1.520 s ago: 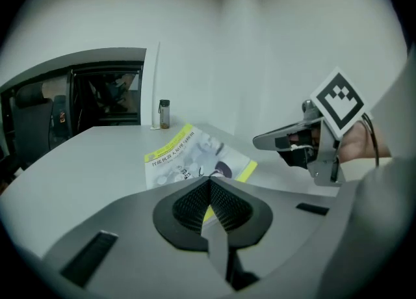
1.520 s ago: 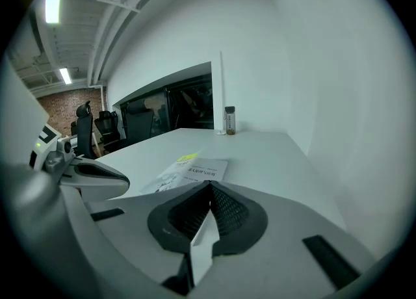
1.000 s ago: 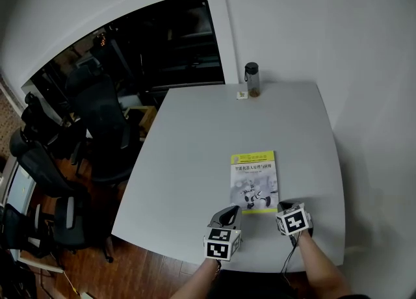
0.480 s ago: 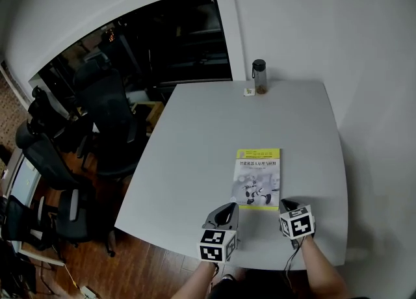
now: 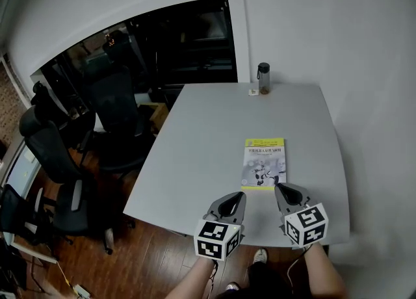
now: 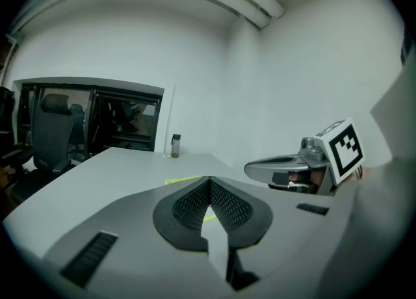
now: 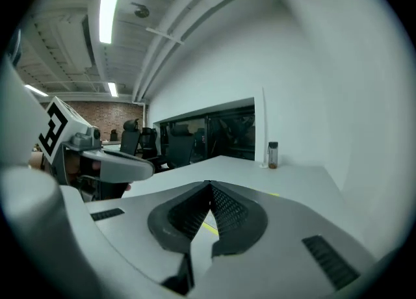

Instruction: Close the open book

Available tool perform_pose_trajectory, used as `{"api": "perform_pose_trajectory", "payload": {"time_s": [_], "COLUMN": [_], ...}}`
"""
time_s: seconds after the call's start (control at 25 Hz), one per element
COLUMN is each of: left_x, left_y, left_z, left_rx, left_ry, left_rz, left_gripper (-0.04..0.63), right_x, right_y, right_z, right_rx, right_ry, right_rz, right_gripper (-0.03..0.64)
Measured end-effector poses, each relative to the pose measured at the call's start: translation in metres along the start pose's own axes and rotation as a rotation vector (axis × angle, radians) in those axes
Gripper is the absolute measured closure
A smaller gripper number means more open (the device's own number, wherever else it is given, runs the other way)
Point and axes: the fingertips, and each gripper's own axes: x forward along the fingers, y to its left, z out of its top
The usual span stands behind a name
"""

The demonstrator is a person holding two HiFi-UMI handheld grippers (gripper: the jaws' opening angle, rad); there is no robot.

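**Head view:** The book (image 5: pixel 263 163) is lying shut, yellow-and-white cover up, on the right half of the grey bench (image 5: pixel 201 148), toward its near edge. The left hand-held gripper (image 5: pixel 236 196) and the right hand-held gripper (image 5: pixel 280 189) are lifting up and back from it. A second ago their tips were sitting at the book's near edge, the right one by its near corner. Now both are hanging just short of that edge, apart from the cover. The book itself is lying as it did a second ago. A bottle (image 5: pixel 263 78) is standing at the far edge, well apart from everything else.

**Left gripper view:** The left hand-held gripper (image 6: pixel 209 181) is pointing almost level over the bench, its ribbed pads meeting at the tips with nothing caught between them. A yellow strip of the book (image 6: pixel 185 179) is showing just beyond and below. The right hand-held gripper (image 6: pixel 289 166) is floating alongside.

**Right gripper view:** The right hand-held gripper (image 7: pixel 209 186) is likewise pressed together and carrying nothing, with a sliver of yellow cover showing through the notch under its pads.

With the cover down flat and both tools retreating empty, the closing is looking finished. What is under way reads as a withdrawal, not a fresh reach.
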Motion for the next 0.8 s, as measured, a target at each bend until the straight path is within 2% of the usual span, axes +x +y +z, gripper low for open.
{"api": "perform_pose_trajectory", "payload": {"time_s": [0.4, 0.8], "left_x": [-0.091, -0.130], "left_y": [-0.028, -0.043], "left_z": [0.022, 0.037], "left_rx": [0.040, 0.076], "left_ry": [-0.058, -0.111], "left_rz": [-0.007, -0.012], "left_gripper": [0.591, 0.591], "right_x": [-0.070, -0.099], "right_y": [0.080, 0.111], "right_z": [0.057, 0.077], "right_rx": [-0.027, -0.036], "right_ry": [-0.175, -0.237], "right_rz": [0.025, 0.033], "right_gripper": [0.611, 0.611]}}
